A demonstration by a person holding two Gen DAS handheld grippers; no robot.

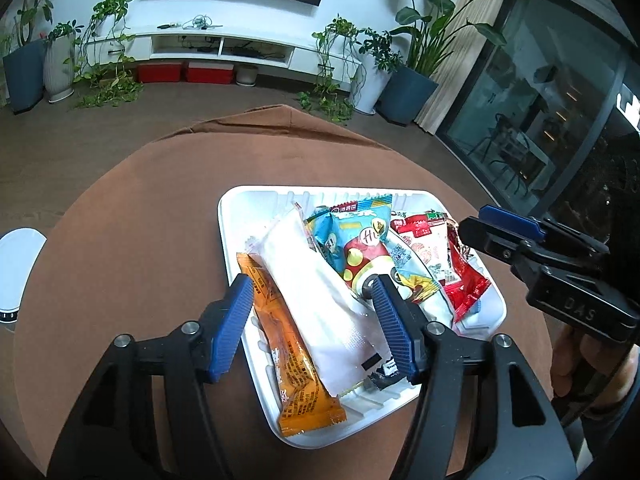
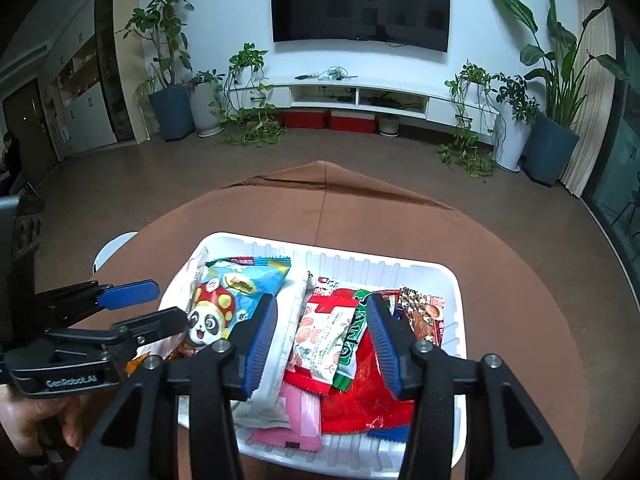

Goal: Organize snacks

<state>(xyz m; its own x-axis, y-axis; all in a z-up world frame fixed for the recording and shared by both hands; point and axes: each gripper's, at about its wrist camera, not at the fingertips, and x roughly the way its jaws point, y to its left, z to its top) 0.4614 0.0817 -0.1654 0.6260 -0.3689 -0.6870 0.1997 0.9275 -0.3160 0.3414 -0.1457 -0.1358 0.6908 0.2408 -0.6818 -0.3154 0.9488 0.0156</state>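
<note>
Black claws (image 1: 316, 324), ribbed blue pads (image 1: 232, 328)

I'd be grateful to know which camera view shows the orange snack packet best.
The left wrist view: the orange snack packet lies in full length along the near left side of the white tray, between the open left gripper fingers. In the right wrist view only a small orange corner peeks out behind the left gripper.

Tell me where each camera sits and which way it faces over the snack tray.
Left wrist: on the left gripper, angled down at the white tray; its own open blue fingers frame the orange packet; the right gripper enters from the right.
Right wrist: on the right gripper, angled down at the tray; the left gripper and a hand show at left.
Shared: tray, panda packet, TV wall.
</note>
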